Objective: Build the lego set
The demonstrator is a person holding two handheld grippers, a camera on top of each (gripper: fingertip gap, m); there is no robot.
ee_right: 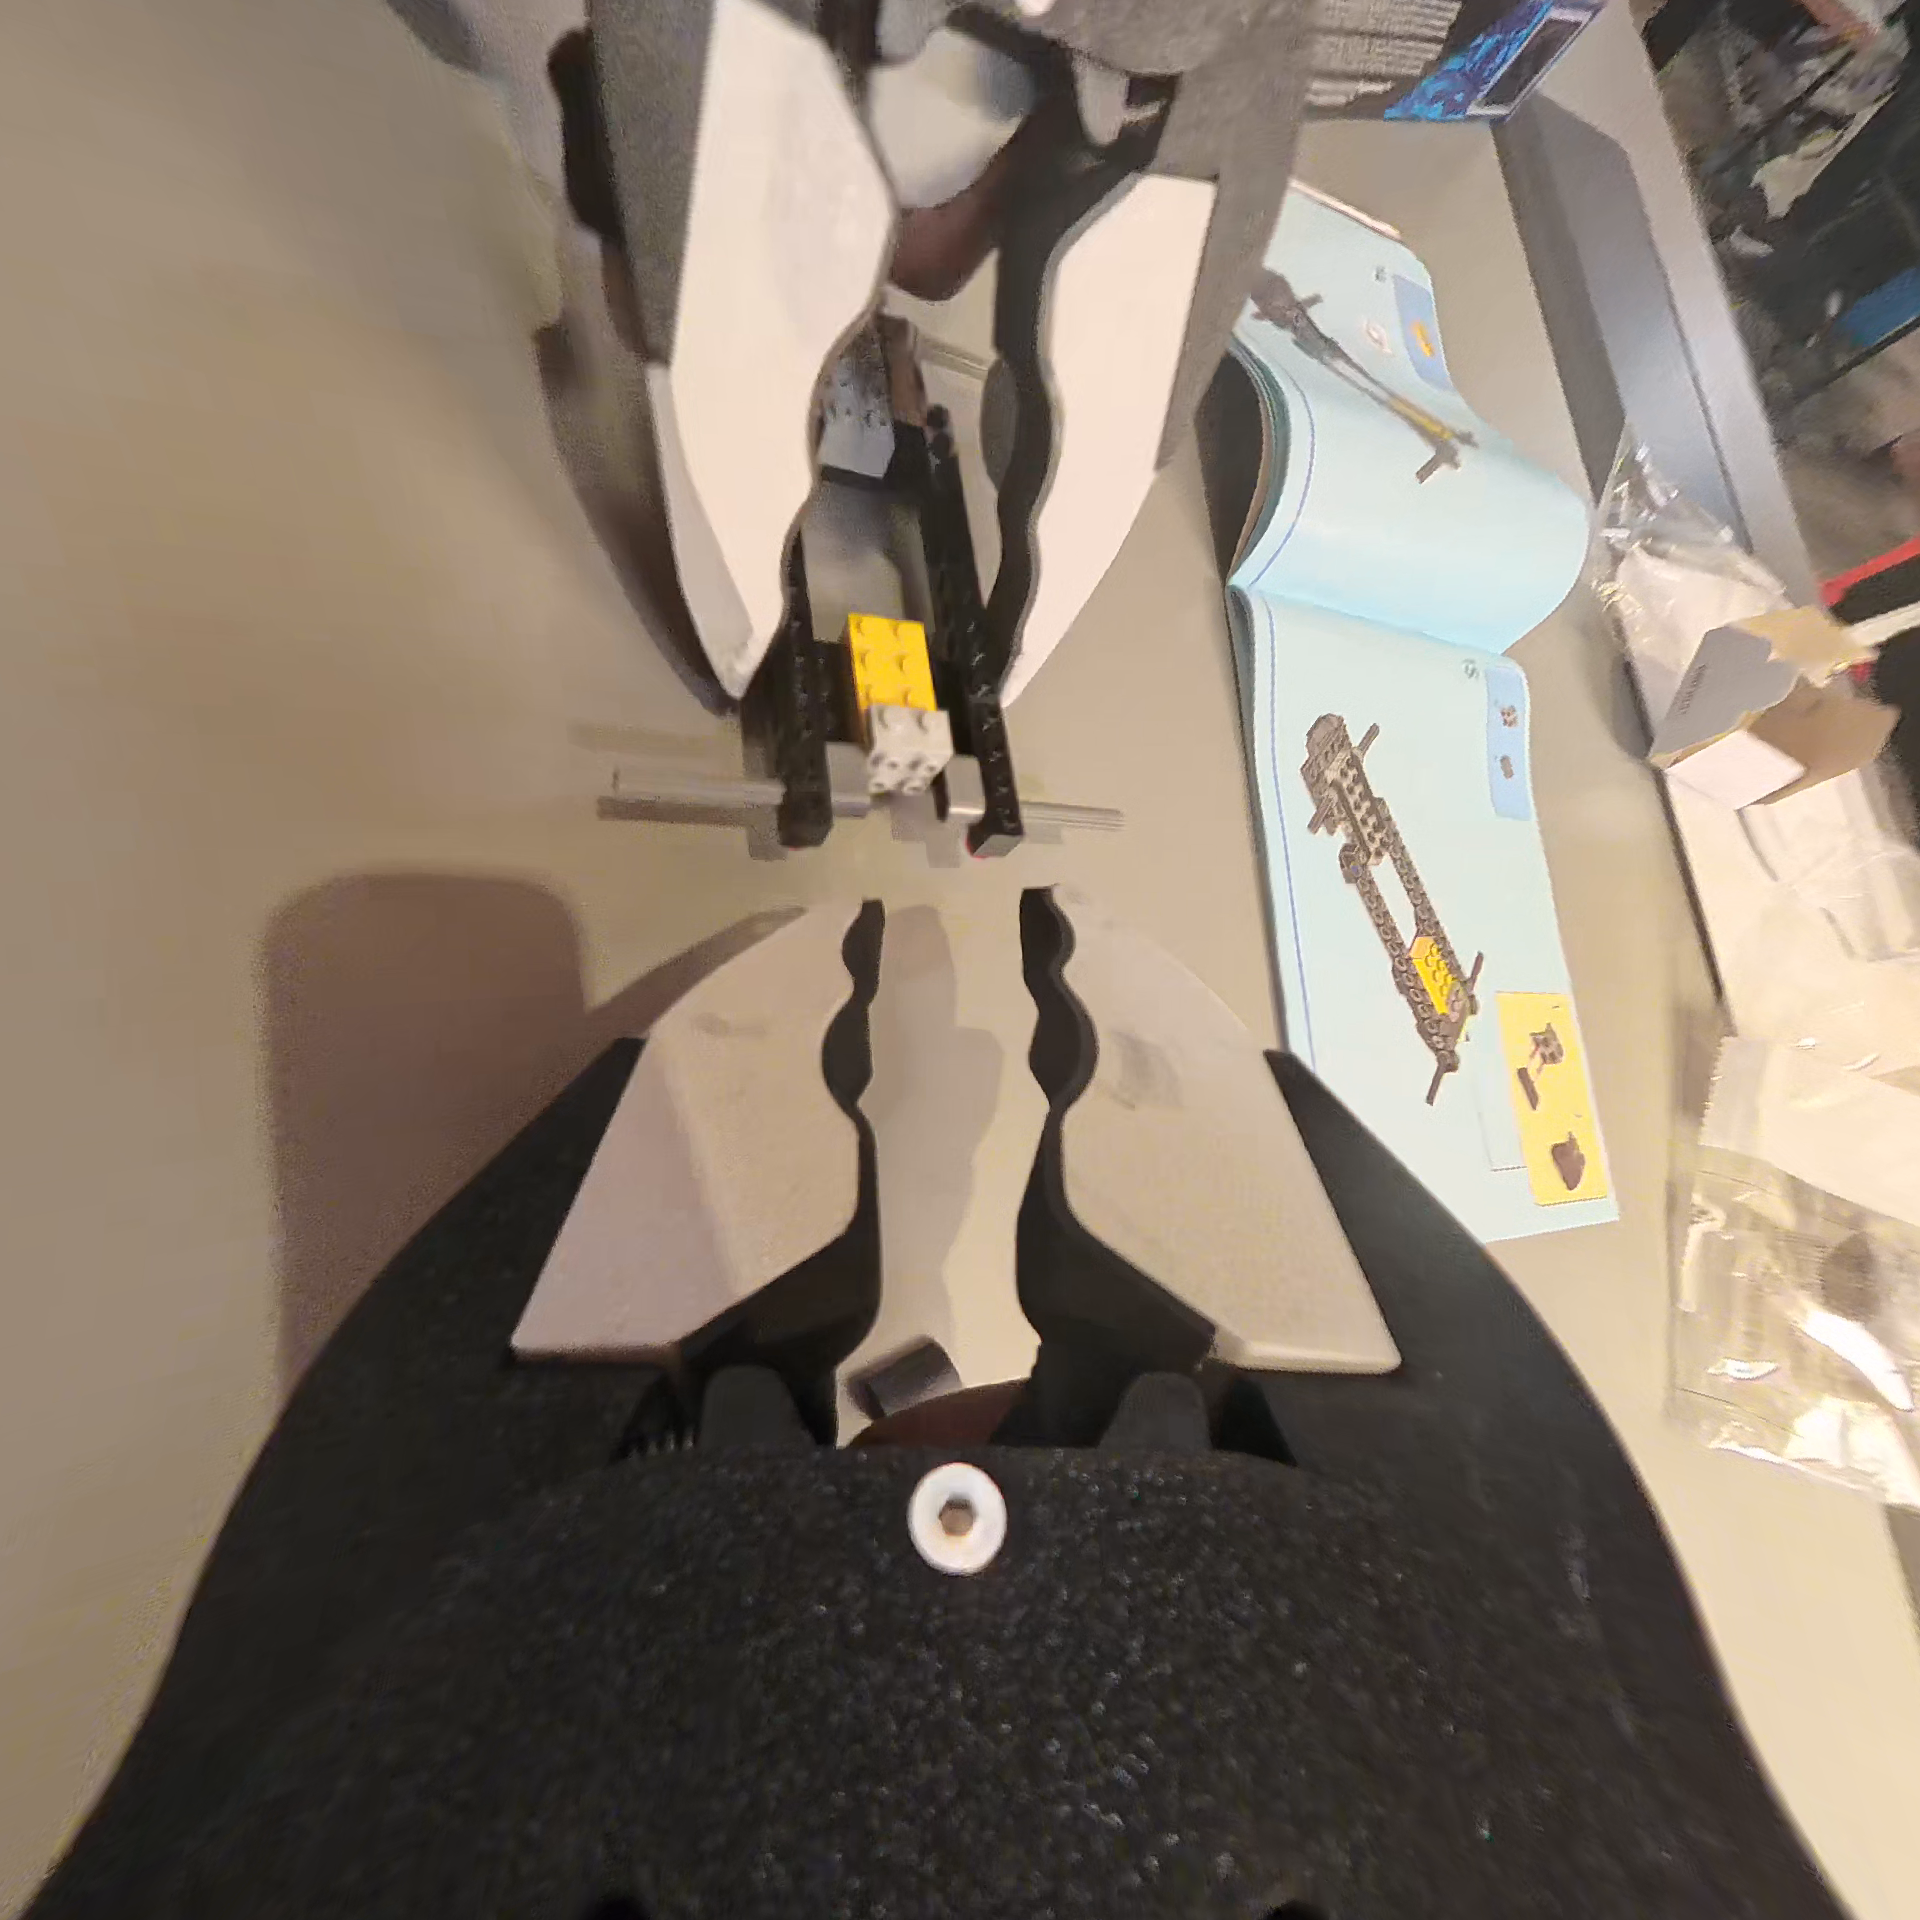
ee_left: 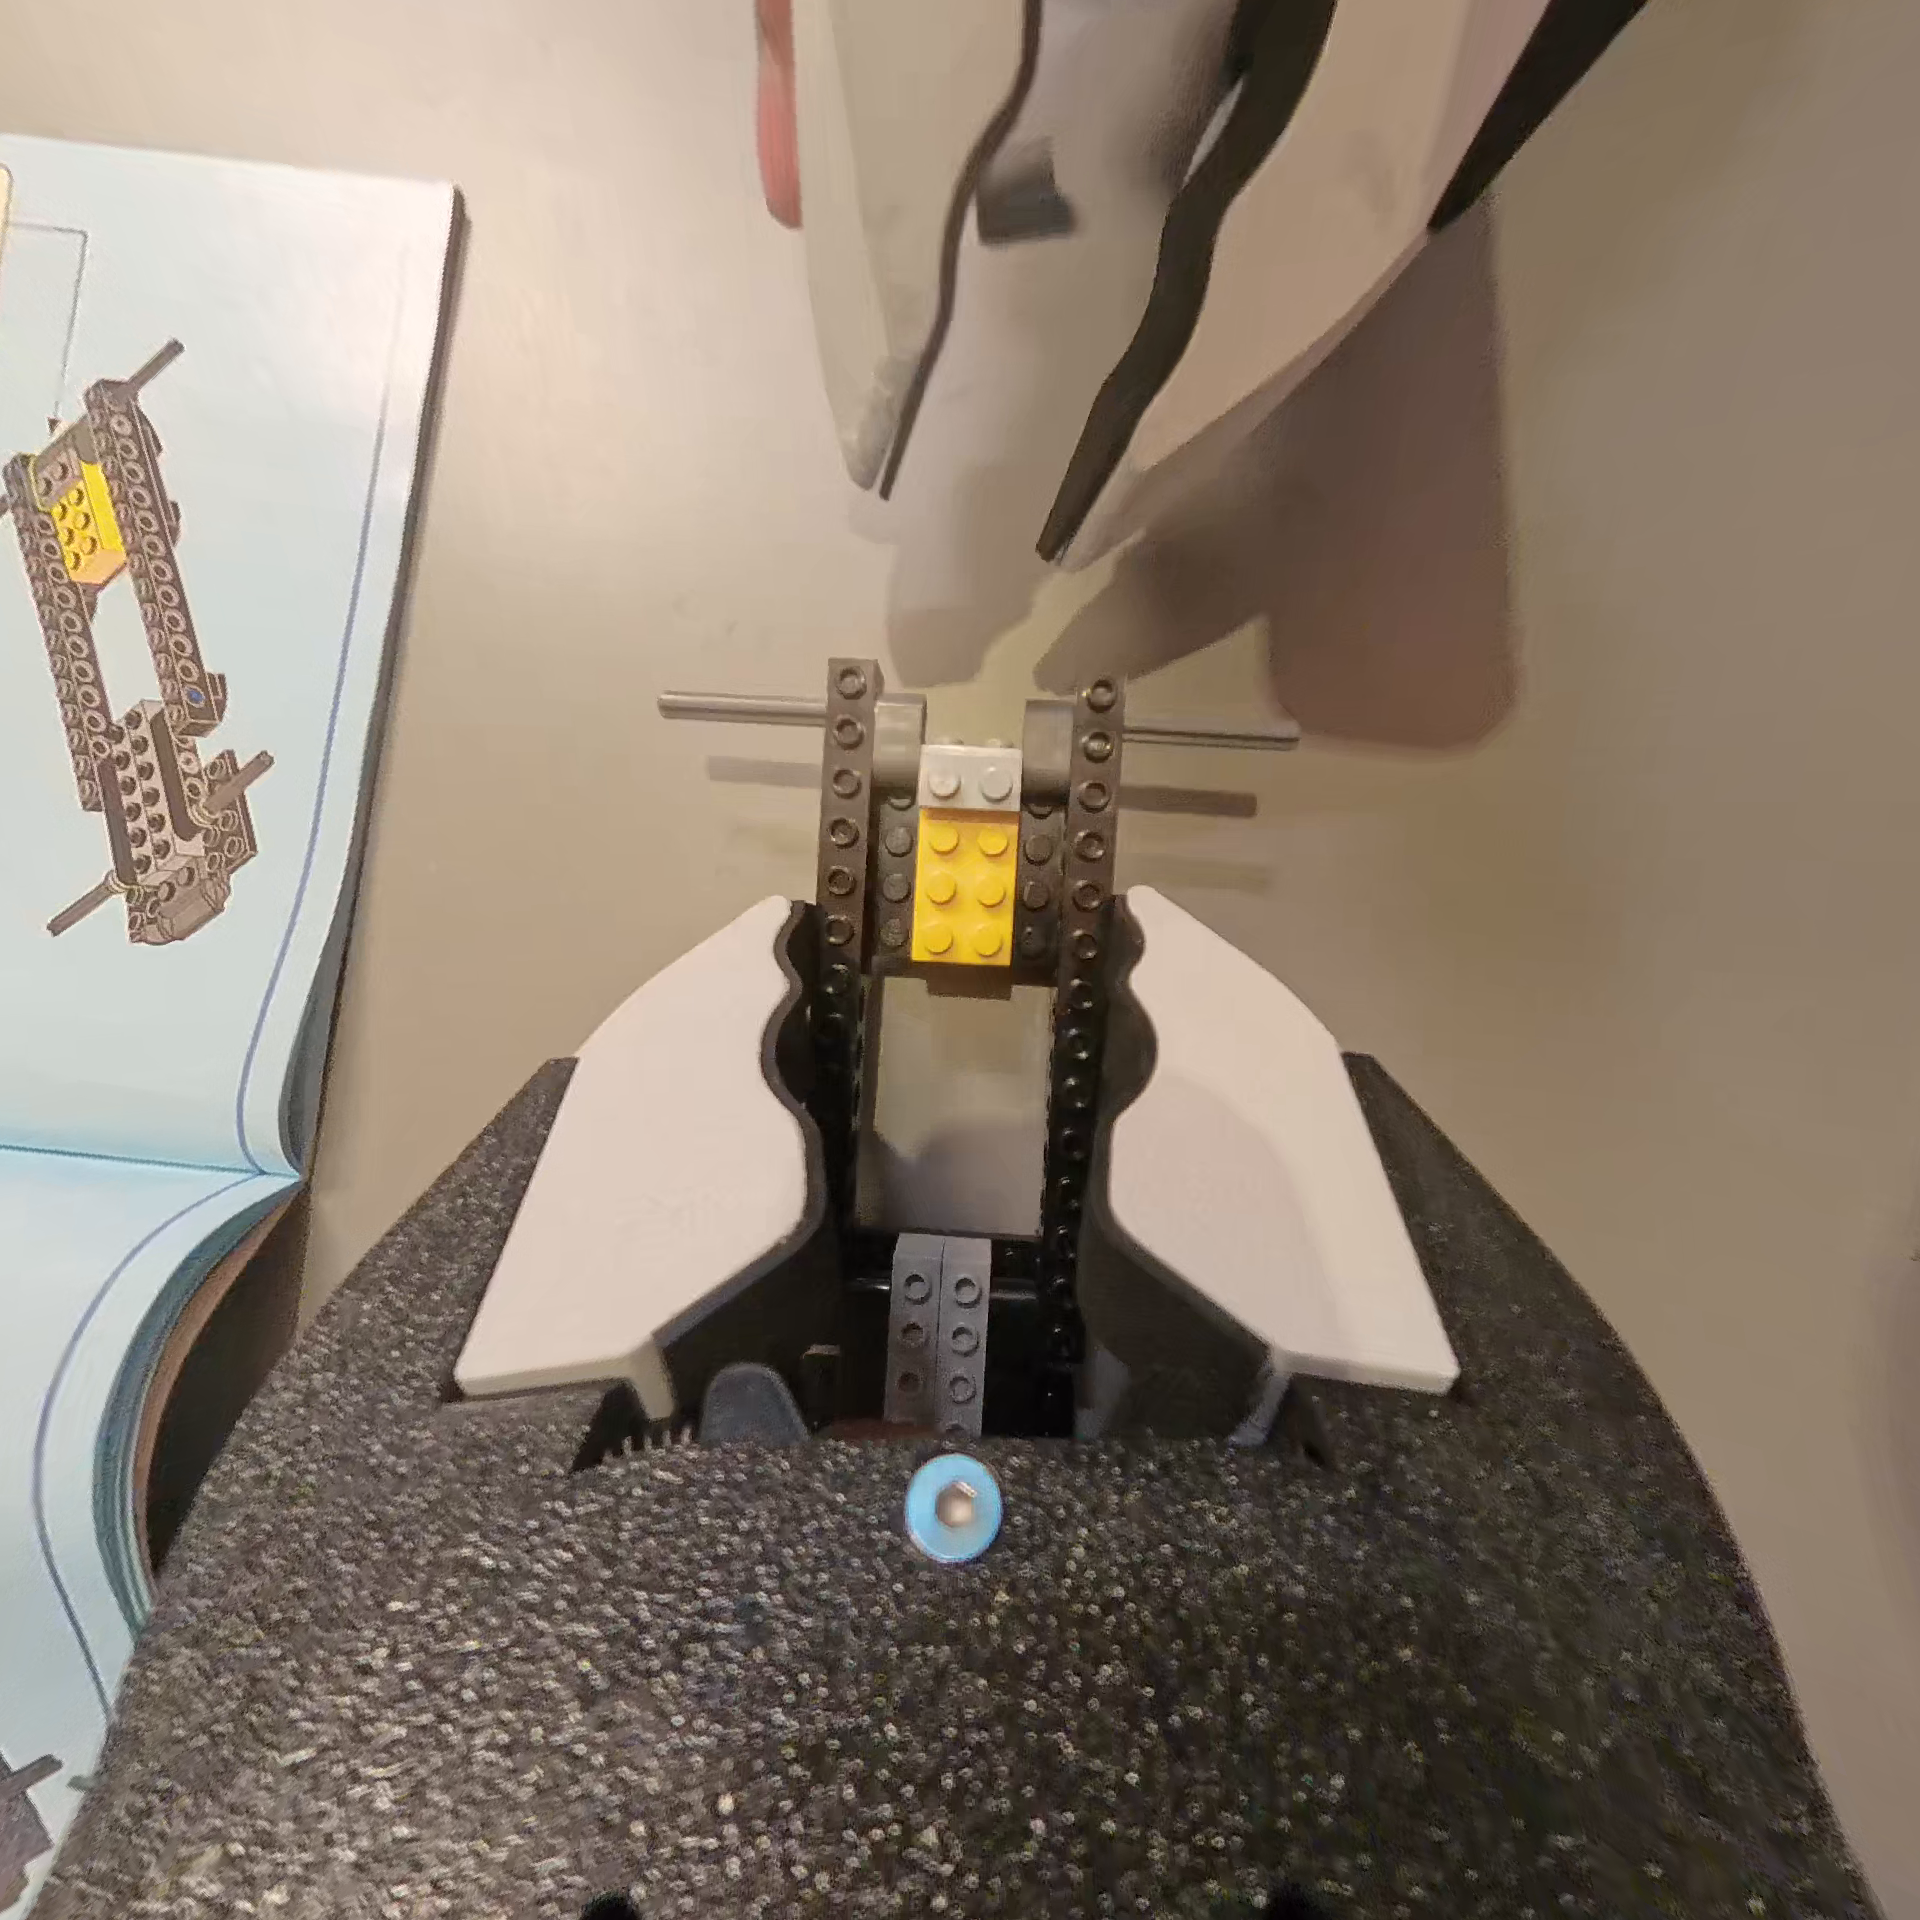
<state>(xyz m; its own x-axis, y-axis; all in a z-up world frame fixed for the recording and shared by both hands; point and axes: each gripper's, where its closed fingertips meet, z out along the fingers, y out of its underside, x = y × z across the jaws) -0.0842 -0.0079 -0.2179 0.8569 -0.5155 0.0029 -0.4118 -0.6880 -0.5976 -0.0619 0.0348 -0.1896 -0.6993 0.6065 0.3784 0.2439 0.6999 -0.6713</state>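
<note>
Gripping item: brick frame (ee_left: 971,883), two long black studded beams joined at the far end, clamped from outside by the left gripper (ee_left: 961,925); black pads press on both beams, which would steady the frame flat over the table (ee_left: 1558,935).
Fitted on frame: yellow brick (ee_left: 963,894) between the beams; small grey brick (ee_left: 971,777) just beyond it; grey rod (ee_left: 727,709) crossing the far end and sticking out both sides.
Right gripper (ee_right: 951,914): jaws partly apart, nothing between them, hovering just short of the frame's rod end, facing the left gripper.
Beside: open instruction booklet (ee_right: 1455,831), pale blue, close along one side of the frame; clear plastic bags (ee_right: 1818,1299) and a small cardboard box (ee_right: 1745,727) beyond it.
Open room: bare table on the side away from the booklet; the jutting rod ends narrow any sideways approach.
</note>
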